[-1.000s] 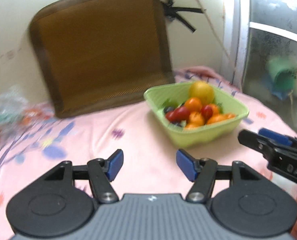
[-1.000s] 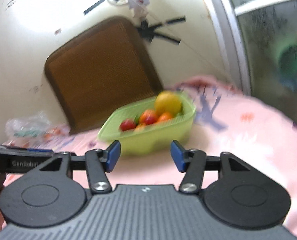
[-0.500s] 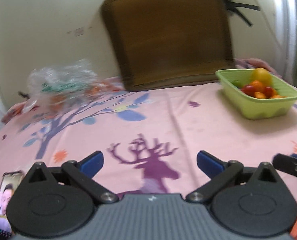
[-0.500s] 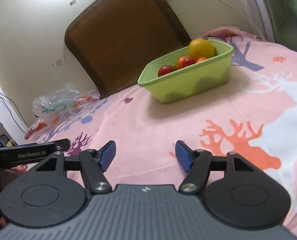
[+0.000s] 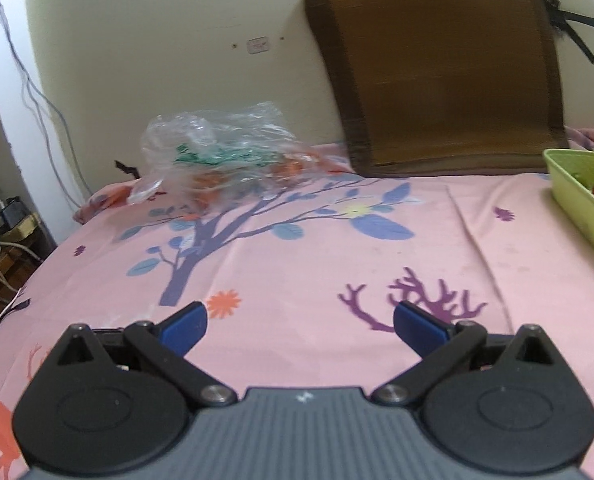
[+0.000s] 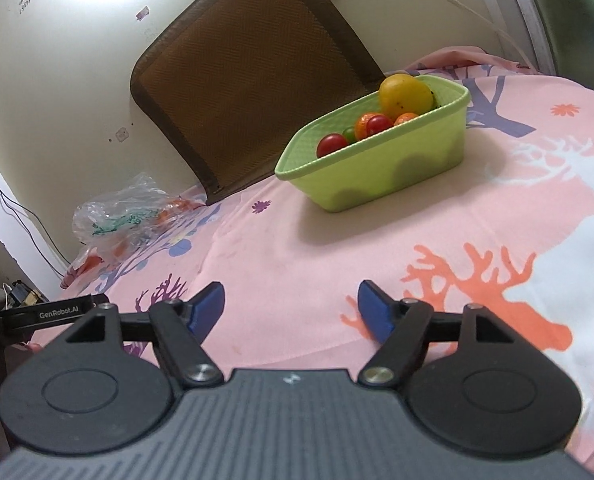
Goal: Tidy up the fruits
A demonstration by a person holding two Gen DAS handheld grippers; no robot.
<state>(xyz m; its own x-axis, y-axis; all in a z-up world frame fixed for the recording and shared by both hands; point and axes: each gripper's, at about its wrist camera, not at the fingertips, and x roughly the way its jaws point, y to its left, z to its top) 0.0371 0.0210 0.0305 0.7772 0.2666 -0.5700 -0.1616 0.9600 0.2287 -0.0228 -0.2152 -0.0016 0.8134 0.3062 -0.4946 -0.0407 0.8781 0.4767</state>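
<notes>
1. Left gripper (image 5: 300, 322): blue-tipped fingers (image 5: 185, 326) spread wide apart, nothing between them, poised above the pink patterned sheet (image 5: 297, 264).
2. Right gripper (image 6: 291, 310): blue pads (image 6: 373, 312) also held apart and empty, over the same sheet, well short of the green basket (image 6: 397, 164).
3. Green basket: sitting on the sheet ahead of the right gripper; at the far right edge of the left wrist view, only partly in frame.
4. Fruits inside the basket: a large yellow fruit (image 6: 405, 95) at the far end, a small orange one (image 6: 363, 125) and red cherry tomatoes (image 6: 331, 144) nearer the middle, something small and green (image 6: 349, 133) tucked between them.
5. Clear plastic bag (image 5: 221, 152): crumpled at the far edge of the sheet near the wall, well apart from the basket, with green and orange contents too blurred to identify.
6. Brown woven cushion (image 5: 441, 64): leaning upright against the cream wall (image 5: 157, 32) behind the basket.
7. Cables (image 5: 29, 92): hanging down the wall on the left, beyond the sheet's edge.
</notes>
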